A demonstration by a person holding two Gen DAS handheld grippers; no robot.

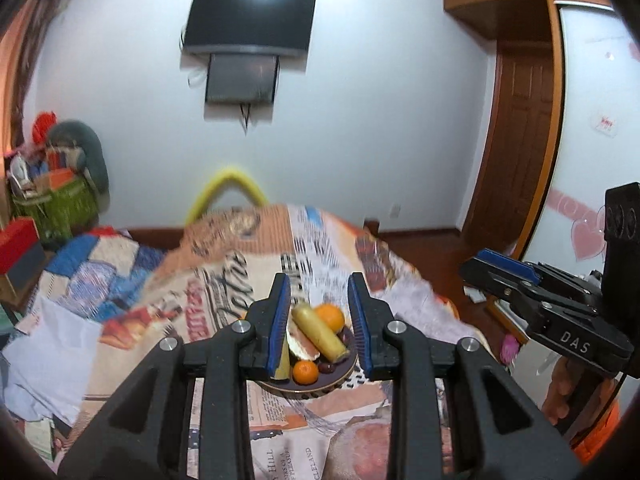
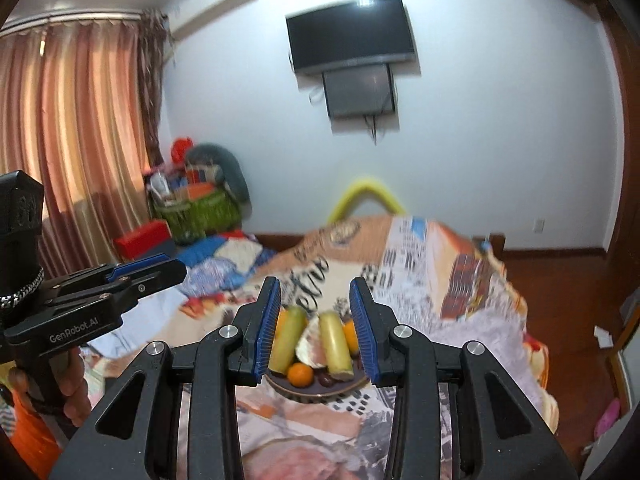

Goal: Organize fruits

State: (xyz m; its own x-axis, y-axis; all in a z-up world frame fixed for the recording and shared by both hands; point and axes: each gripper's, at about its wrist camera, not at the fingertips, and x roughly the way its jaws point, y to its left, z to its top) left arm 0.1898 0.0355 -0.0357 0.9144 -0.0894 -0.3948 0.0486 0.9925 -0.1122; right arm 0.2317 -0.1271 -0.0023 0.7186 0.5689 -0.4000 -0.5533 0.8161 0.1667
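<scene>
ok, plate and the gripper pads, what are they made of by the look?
Plate: looks like glazed ceramic, dark with a thin pale rim line and a slight sheen; could be melamine. Pads on the right hand-held gripper: blue, matte, finely ribbed faces, so likely rubber or soft plastic on black moulded plastic fingers. Same on the left hand-held gripper.

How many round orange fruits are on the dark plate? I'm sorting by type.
3 visible: one orange fruit at the near rim, one at the right, one far left behind a finger. Others may be hidden.
</scene>
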